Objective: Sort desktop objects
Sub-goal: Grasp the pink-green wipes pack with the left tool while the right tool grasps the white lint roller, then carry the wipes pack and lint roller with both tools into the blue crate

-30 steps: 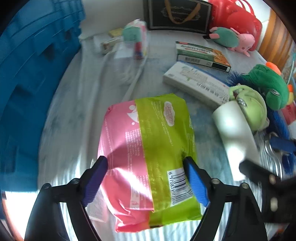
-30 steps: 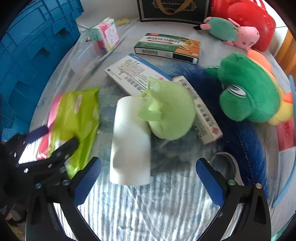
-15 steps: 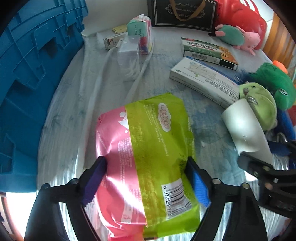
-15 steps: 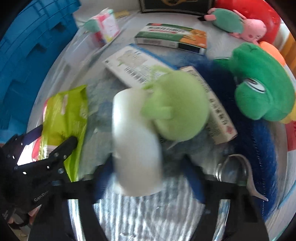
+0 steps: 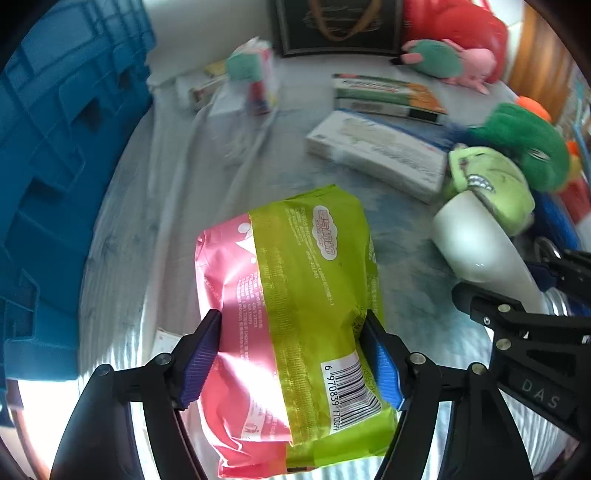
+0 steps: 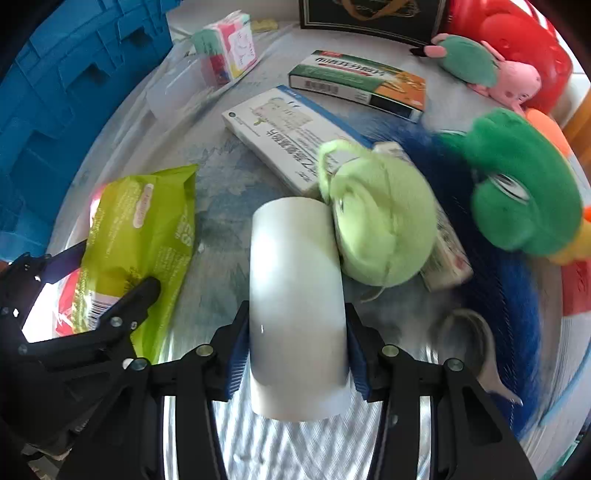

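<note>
My left gripper (image 5: 291,354) is shut on a pink and green wipes packet (image 5: 295,306), its blue pads pressing both sides. The packet also shows in the right wrist view (image 6: 140,229). My right gripper (image 6: 297,354) is shut on a white cup (image 6: 295,295) that lies on its side on the cloth. The cup and right gripper show at the right of the left wrist view (image 5: 480,251). A light green plush (image 6: 380,221) touches the cup's far rim.
A blue crate (image 5: 55,147) stands at the left. Two medicine boxes (image 6: 291,136) (image 6: 358,81), a green frog plush (image 6: 517,184), a pink pig plush (image 6: 491,70), a red bag (image 6: 517,33), a tissue pack (image 6: 225,48) and a metal tool (image 6: 476,339) lie around.
My right gripper moved forward and shut on the white cup. My left gripper shut on the packet and holds it.
</note>
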Available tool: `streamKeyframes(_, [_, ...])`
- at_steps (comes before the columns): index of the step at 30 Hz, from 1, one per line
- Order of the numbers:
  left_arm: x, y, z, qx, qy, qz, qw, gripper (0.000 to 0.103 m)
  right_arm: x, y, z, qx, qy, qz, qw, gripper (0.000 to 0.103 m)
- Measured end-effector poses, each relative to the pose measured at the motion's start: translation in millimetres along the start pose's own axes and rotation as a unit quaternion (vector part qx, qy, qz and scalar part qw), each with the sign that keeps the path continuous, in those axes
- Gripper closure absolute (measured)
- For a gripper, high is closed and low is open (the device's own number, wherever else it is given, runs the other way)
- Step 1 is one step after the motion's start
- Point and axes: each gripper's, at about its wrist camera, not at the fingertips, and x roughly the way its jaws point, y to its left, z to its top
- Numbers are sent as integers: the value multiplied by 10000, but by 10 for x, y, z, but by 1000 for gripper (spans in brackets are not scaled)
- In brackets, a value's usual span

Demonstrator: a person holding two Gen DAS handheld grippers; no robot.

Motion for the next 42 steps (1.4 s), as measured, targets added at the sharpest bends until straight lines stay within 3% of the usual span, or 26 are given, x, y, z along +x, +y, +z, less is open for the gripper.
streamKeyframes(14, [-565, 47, -19, -269, -479, 128, 9984, 32, -573, 19, -90, -110, -651, 99, 9978, 58])
streamKeyframes(20, [-897, 56, -44, -417, -866, 219, 9951, 32, -930, 41, -162, -251, -1018, 149, 9944, 58])
streamKeyframes(32, [-1707, 1, 62, -687, -1744, 466, 9812, 32, -1812, -13, -144, -536, -1995, 115, 9784, 58])
streamKeyframes(42, [-2361, 198, 250, -943, -2403, 811, 9627, 32, -2435, 150, -2, -781, -2659, 161, 9607, 58])
